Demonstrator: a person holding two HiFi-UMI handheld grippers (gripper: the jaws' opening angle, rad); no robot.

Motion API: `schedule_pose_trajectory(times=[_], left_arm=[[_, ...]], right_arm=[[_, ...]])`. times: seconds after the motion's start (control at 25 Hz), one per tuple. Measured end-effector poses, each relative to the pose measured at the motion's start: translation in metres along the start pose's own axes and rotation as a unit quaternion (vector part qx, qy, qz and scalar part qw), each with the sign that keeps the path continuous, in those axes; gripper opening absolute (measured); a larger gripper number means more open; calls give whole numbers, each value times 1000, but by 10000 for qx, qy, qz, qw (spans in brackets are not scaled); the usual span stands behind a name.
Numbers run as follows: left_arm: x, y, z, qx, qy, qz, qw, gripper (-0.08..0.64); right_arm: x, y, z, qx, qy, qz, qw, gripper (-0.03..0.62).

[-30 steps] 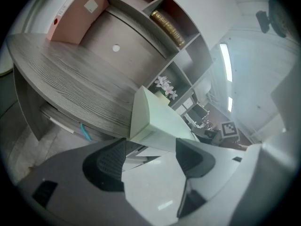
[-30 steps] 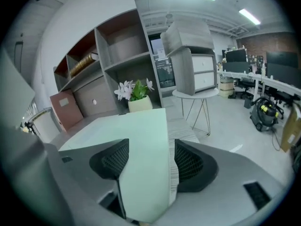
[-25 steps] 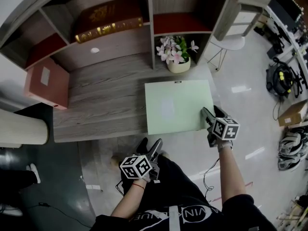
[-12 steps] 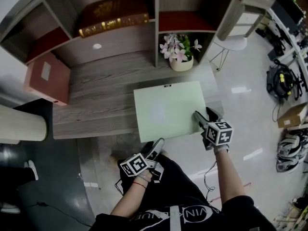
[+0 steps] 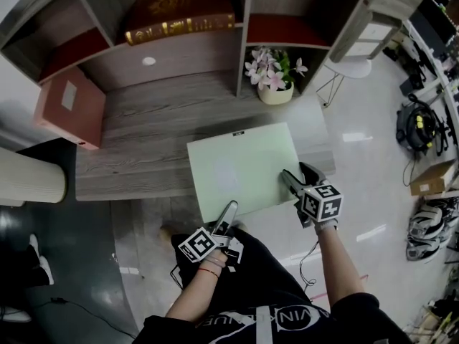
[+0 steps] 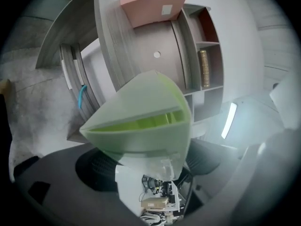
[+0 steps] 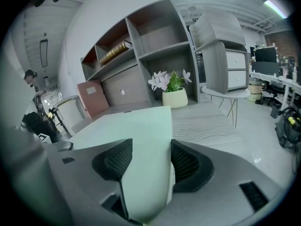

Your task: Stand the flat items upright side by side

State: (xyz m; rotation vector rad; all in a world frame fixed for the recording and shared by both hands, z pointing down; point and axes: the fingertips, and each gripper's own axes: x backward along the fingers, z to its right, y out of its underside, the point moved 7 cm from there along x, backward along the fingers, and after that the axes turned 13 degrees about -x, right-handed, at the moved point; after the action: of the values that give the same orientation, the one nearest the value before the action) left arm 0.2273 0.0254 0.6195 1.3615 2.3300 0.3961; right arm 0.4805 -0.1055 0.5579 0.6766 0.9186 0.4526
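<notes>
A flat pale-green box [image 5: 240, 170] lies on the grey wooden desk [image 5: 143, 135], its near edge hanging past the desk front. My right gripper [image 5: 292, 183] is shut on its near right corner, and the pads [image 7: 188, 161] press both faces of the box [image 7: 141, 126]. My left gripper [image 5: 228, 213] is at the box's near left corner with its jaws wide. In the left gripper view the box corner [image 6: 141, 112] sits between the spread jaws of the left gripper [image 6: 150, 171]. A pink flat box [image 5: 68, 106] leans at the desk's left end.
A shelf unit behind the desk holds a brown gold-lettered book [image 5: 179, 13] lying flat. A pot of pink flowers [image 5: 275, 81] stands at the desk's back right. A white side table [image 5: 344, 67] is to the right, and a cream cylinder [image 5: 29, 178] at far left.
The green box has slid left and toward me in the right gripper. My left gripper has risen from my lap to the box's near left corner, its jaws wider.
</notes>
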Motion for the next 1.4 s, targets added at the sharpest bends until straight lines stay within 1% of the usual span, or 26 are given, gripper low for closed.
schedule_pose_trajectory(times=[0.16, 0.2, 0.4, 0.64, 0.8, 1.0, 1.16, 1.28, 1.4], left_arm=[[3, -5, -9, 56, -75, 252, 9996, 422], [4, -6, -10, 93, -92, 319, 9994, 394], [12, -10, -7, 101, -156, 508, 9985, 363], [19, -35, 5, -282, -71, 702, 9971, 342], [29, -58, 15, -606, -203, 877, 9941, 336], [48, -99, 20, -992, -405, 1203, 9869, 328], [67, -140, 26, -1438, -611, 1358, 9783, 321], [78, -171, 29, -1743, -685, 1367, 9727, 319], [86, -198, 32, -2024, -781, 1322, 9672, 318]], right_arm=[[-2, 3, -7, 38, -66, -42, 10000, 265], [-3, 3, -8, 10, -75, -38, 10000, 265], [-5, 4, -11, -23, -116, -84, 9999, 265], [-12, 6, -19, -314, -280, -81, 9991, 267], [-21, 4, -32, -336, -441, -164, 9983, 272], [-42, -4, -67, 27, -679, -230, 9974, 282], [-57, -10, -104, 364, -1006, -231, 9940, 281], [-68, -15, -139, 783, -1376, -232, 9871, 290], [-78, -18, -173, 1193, -1790, -312, 9761, 304]])
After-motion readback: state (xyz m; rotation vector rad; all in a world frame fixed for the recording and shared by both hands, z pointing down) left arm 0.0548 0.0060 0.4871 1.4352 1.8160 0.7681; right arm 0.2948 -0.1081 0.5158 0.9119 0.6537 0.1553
